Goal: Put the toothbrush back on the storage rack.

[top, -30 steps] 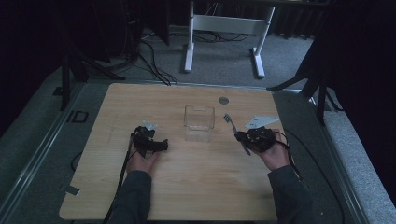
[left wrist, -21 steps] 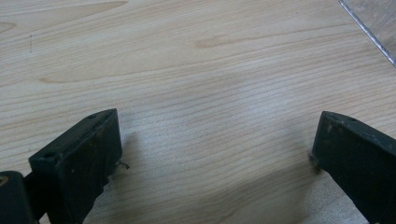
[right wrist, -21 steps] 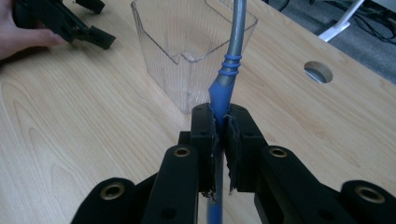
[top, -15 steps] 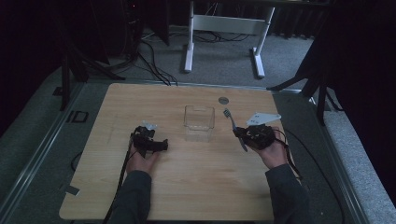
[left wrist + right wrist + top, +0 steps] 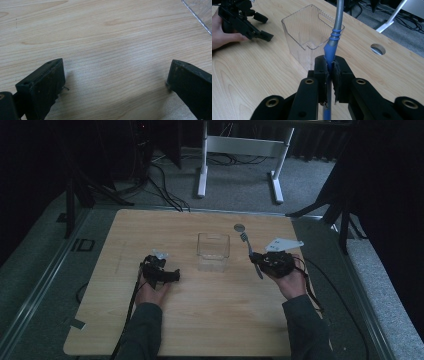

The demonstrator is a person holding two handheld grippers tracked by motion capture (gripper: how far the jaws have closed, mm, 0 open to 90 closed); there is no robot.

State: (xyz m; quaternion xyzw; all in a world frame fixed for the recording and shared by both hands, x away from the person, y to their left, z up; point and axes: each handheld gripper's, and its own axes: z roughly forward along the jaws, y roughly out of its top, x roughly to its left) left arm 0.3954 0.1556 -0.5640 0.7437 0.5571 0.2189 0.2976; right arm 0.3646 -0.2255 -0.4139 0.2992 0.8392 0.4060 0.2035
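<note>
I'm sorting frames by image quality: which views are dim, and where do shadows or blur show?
High view: dim overall, surroundings nearly black, the table evenly but weakly lit. Left gripper view: bright and sharp on the wood grain, with soft shadows beside the left tool. Right gripper view: well lit; the fork and clear container are fairly sharp, while the right tool near the lens is slightly soft.

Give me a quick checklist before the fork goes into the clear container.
1. Right gripper clamped on the fork by its blue handle: ok.
2. Clear container upright, mouth open: ok.
3. Container empty: ok.
4. Left gripper clear of the container, jaws open on nothing: ok.
5. Fork's tines pointing away from the person, beside the container and not over it: not ok yet.
6. Grip firm enough not to slip: cannot tell.
</note>
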